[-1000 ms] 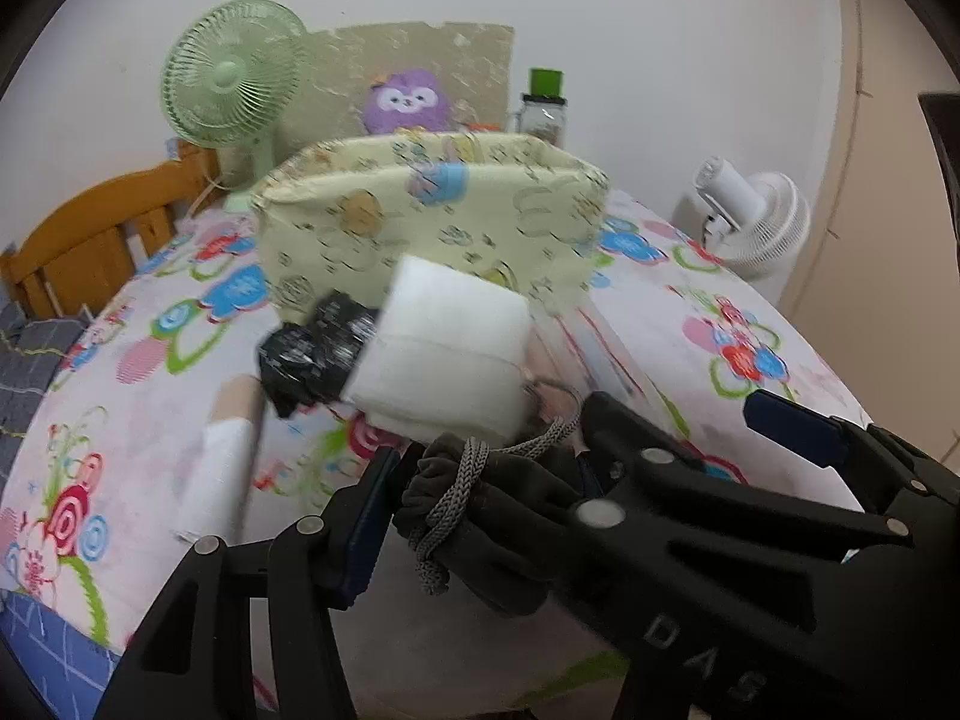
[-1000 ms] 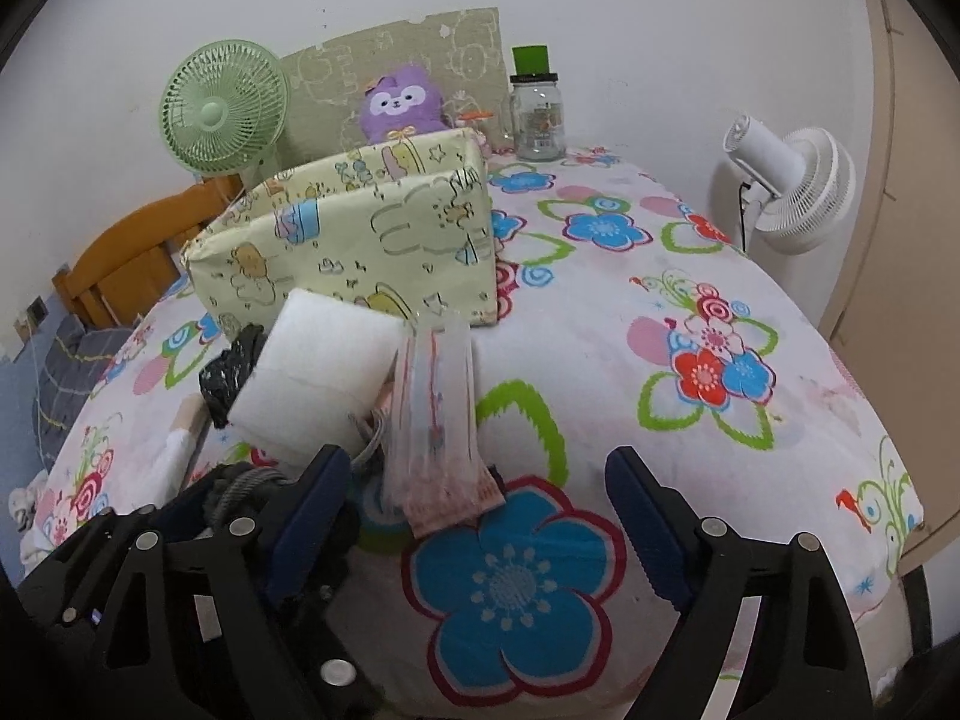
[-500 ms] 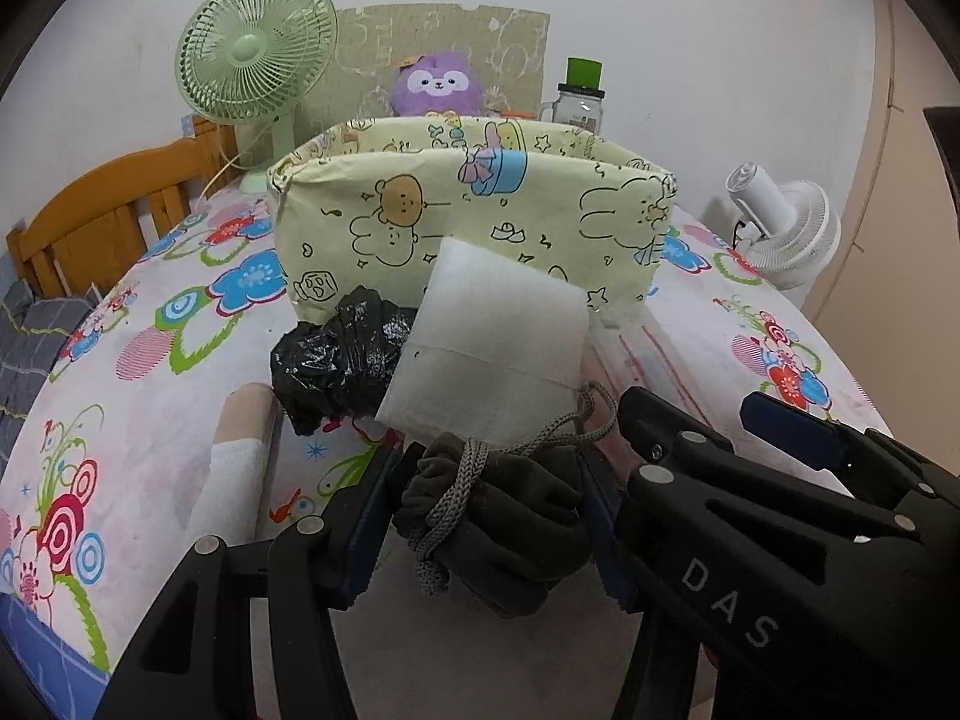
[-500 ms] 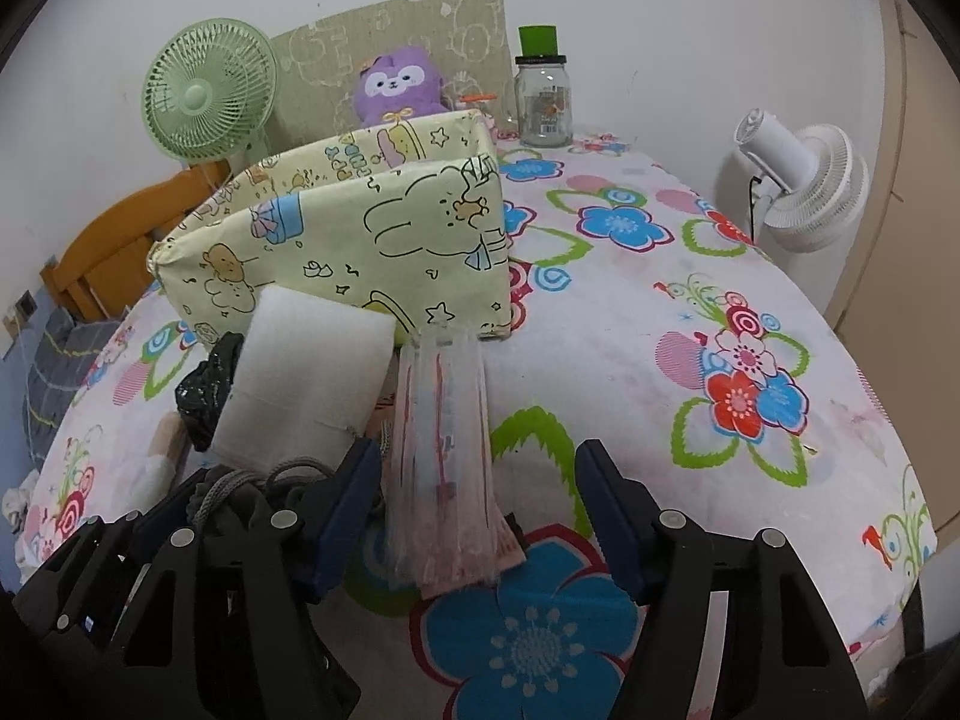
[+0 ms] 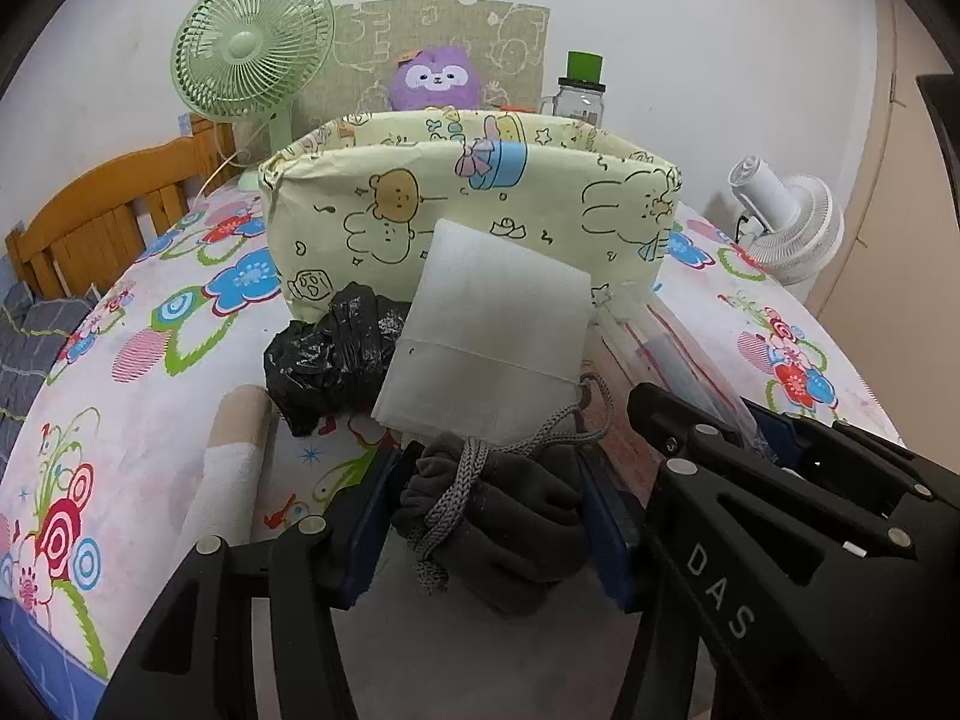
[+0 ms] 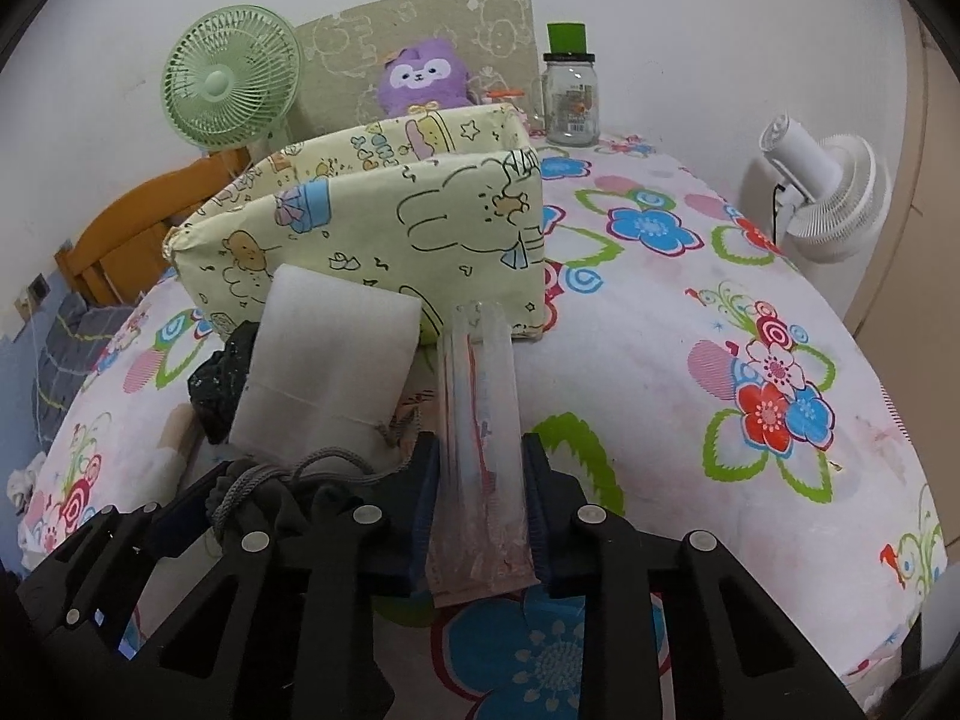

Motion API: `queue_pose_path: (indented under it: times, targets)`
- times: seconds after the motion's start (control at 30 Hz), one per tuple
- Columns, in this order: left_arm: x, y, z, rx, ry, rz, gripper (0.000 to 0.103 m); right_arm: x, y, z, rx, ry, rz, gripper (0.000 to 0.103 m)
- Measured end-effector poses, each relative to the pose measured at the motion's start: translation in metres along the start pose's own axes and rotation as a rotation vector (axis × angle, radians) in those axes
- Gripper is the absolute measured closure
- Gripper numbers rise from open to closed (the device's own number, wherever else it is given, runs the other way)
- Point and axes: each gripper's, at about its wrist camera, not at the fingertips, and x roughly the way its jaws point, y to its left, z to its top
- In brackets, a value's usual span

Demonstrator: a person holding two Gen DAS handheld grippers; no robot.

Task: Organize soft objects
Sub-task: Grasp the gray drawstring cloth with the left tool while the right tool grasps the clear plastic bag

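Observation:
A dark grey drawstring pouch (image 5: 516, 516) sits between the blue pads of my left gripper (image 5: 492, 480), which is shut on it just above the flowered bedsheet (image 5: 180, 324). My right gripper (image 6: 480, 456) is shut on a long clear plastic bag (image 6: 483, 396) that points toward a pale yellow fabric box (image 6: 372, 228) printed with cartoon animals. A white foam pad (image 5: 492, 348) and a crumpled black plastic bag (image 5: 330, 354) lie in front of the fabric box (image 5: 468, 204). A cardboard roll wrapped in white (image 5: 234, 462) lies to the left.
Behind the box stand a green fan (image 5: 252, 54), a purple plush toy (image 5: 435, 78) and a glass jar with a green lid (image 5: 579, 90). A white fan (image 5: 786, 228) is off the bed's right side. A wooden headboard (image 5: 102, 216) is at the left.
The right gripper's jaws have closed from wide open onto the clear plastic bag. Both grippers have drifted a little closer to the fabric box. The left still holds the pouch.

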Motion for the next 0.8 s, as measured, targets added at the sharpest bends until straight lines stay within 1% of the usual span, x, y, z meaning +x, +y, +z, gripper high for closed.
queue_pose_path:
  times: [0.23, 0.8]
  targets:
    - [-0.019, -0.003, 0.001, 0.005, -0.04, 0.005, 0.044, -0.019, 0.002, 0.001, -0.006, -0.043, 0.004, 0.074]
    - [-0.073, -0.01, 0.01, 0.01, -0.153, -0.008, 0.044, -0.08, 0.006, 0.008, -0.001, -0.171, 0.002, 0.074]
